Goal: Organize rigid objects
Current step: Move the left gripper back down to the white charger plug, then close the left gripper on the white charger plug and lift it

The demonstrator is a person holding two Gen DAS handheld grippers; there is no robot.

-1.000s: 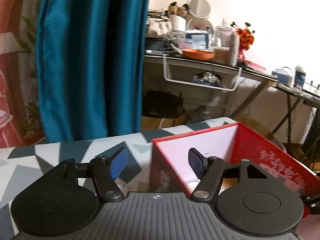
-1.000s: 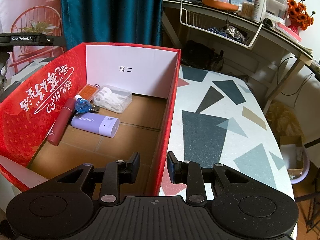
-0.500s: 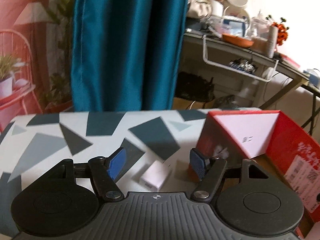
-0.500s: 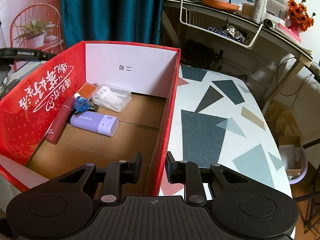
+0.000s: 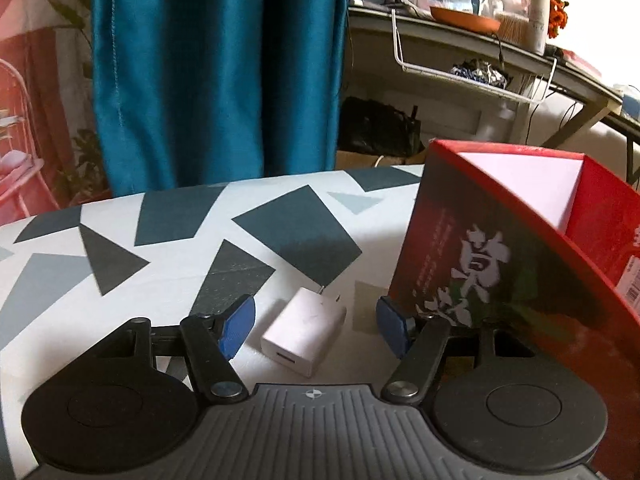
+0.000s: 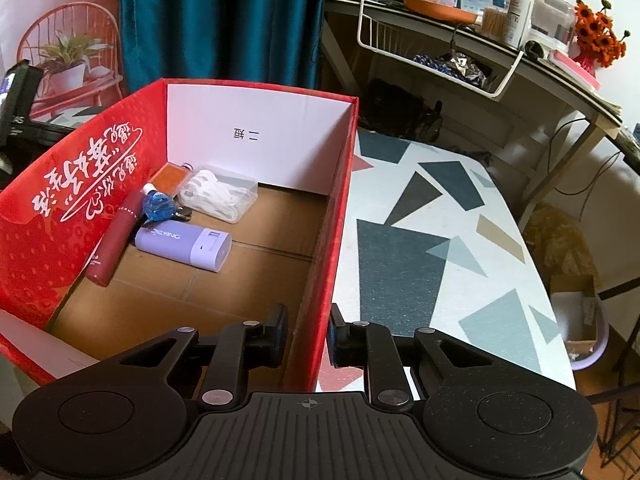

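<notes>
Our left gripper [image 5: 316, 328] just dropped down over the white charger [image 5: 304, 330], fingers wide, not gripping yet. Right gripper [image 6: 308, 334] fingers have been closing on the red box [image 6: 340, 216] wall, steadying it.

On the white inner end wall of the red box [image 6: 256, 136] two small printed characters stand upside down, "一短". The lilac power bank [image 6: 184, 242] carries a brand word, too small to read surely.
</notes>
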